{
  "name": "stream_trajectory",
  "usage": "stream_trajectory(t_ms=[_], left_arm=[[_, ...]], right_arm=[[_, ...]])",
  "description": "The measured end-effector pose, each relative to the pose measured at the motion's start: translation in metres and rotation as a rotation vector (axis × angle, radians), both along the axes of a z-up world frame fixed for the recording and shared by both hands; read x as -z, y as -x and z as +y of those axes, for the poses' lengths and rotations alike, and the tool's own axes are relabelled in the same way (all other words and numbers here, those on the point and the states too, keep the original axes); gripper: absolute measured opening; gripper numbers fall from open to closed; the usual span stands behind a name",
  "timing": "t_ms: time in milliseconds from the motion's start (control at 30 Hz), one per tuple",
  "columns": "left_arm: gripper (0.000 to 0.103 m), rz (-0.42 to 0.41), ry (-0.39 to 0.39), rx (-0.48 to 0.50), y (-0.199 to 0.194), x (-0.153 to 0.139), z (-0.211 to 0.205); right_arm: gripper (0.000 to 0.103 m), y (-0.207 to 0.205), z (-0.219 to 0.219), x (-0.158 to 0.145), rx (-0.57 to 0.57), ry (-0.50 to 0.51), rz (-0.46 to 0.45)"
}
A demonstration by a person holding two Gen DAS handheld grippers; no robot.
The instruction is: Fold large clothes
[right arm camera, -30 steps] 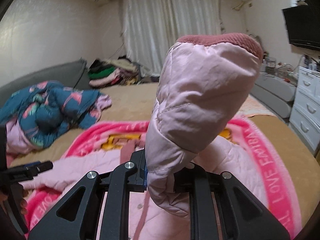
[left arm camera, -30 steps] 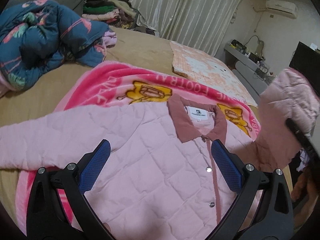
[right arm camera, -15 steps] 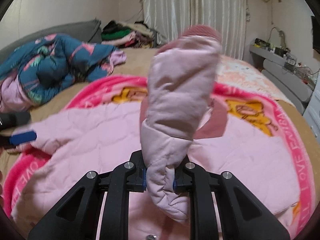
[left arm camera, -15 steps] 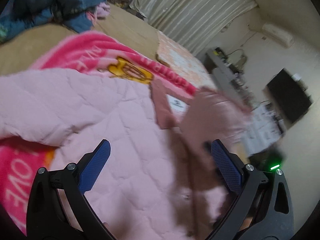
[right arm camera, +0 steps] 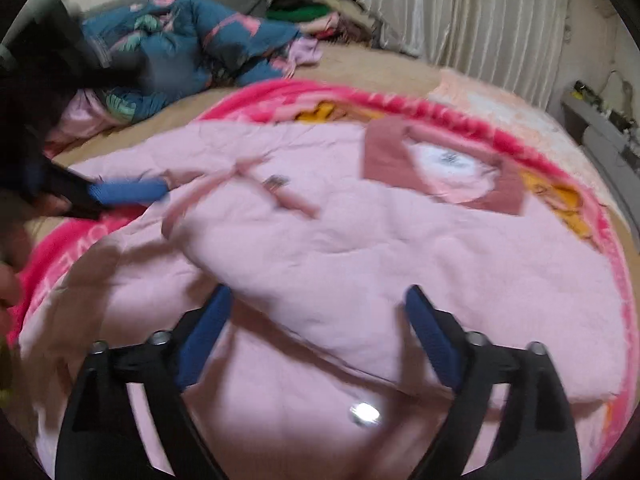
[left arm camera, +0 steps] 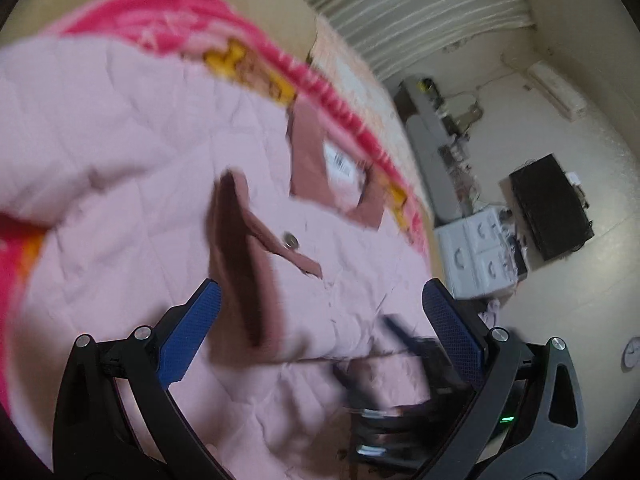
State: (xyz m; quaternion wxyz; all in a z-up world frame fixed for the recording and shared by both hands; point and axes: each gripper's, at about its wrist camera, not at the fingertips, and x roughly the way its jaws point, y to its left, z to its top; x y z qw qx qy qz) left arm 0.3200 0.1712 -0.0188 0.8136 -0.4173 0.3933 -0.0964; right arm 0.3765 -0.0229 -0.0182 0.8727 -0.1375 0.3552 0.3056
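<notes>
A pink quilted jacket (right arm camera: 320,248) with a dusty-rose collar (right arm camera: 384,160) lies front up on a pink blanket on the bed. Its right sleeve (right arm camera: 304,236) is folded across the chest, cuff (left arm camera: 240,256) near the snap placket. My right gripper (right arm camera: 316,316) is open and empty just above the folded sleeve. My left gripper (left arm camera: 316,304) is open and empty over the jacket's lower front; it also shows blurred at the left of the right wrist view (right arm camera: 124,192). The right gripper appears blurred in the left wrist view (left arm camera: 400,364).
The bright pink blanket (right arm camera: 460,120) lies on a tan bed (right arm camera: 372,72). A blue floral duvet (right arm camera: 180,48) and a clothes pile (right arm camera: 312,12) sit at the far side. A white drawer unit (left arm camera: 476,252), a TV (left arm camera: 552,212) and curtains (right arm camera: 460,12) stand beyond.
My right gripper carried the sleeve down across the jacket's chest and let it go; its jaws are now open. My left gripper swung right and lower over the jacket.
</notes>
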Motion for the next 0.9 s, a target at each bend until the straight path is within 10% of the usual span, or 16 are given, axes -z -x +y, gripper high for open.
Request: stream_trajectory(t_ms=[233, 467, 733, 900], left_arm=[[0.092, 0.131, -0.098, -0.001, -0.014, 0.040, -0.029], [0.022, 0.099, -0.343, 0.010, -0.017, 0.038, -0.047], [0.013, -0.110, -0.554, -0.020, -0.007, -0.031, -0.043], [0.013, -0.038, -0.615, -0.064, -0.015, -0.015, -0.024]], right_arm=[[0.093, -0.028, -0.106, -0.013, 0.321, -0.016, -0.037], [0.082, -0.047, -0.162, -0.015, 0.494, -0.097, -0.006], [0.079, -0.062, -0.202, -0.024, 0.548, -0.190, 0.012], [0.079, -0.065, -0.176, -0.007, 0.443, -0.127, 0.058]])
